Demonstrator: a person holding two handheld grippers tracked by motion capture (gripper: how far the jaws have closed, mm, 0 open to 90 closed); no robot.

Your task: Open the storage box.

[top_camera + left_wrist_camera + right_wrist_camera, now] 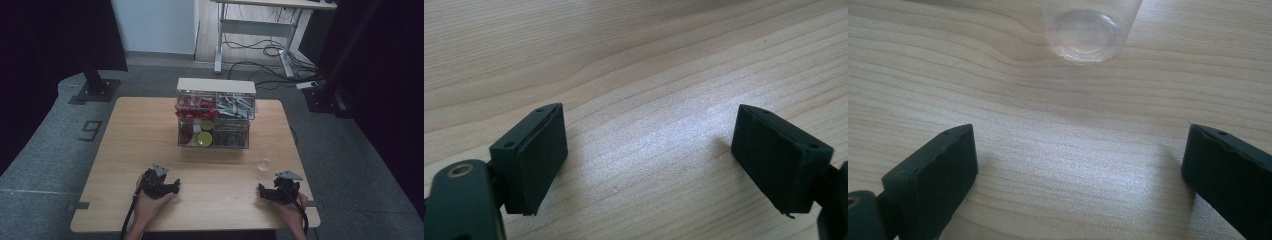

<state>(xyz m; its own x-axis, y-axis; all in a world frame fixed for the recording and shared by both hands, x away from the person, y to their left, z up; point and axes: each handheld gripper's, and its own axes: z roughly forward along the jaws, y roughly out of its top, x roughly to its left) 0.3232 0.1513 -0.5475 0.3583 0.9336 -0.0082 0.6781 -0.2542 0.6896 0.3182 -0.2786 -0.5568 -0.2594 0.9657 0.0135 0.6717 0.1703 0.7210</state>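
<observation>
Wood surface [130, 145], everything placed relative to the clear organizer box [215, 114] at its far centre. Small clear cup [263, 164] stands nearer me than the box and to its right, upright. My right claw [261, 190] sits just short of the cup, jaws wide, holding nothing. My left claw [175, 186] rests near-left of the box, also open, empty.

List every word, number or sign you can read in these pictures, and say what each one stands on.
"9": a dark numeral on the grey floor, left of the wooden table.
Clear organiser box on the table: any labels on its red, green and grey contents are too small to read.
Left gripper, right gripper and clear cup: no text to be seen.
</observation>
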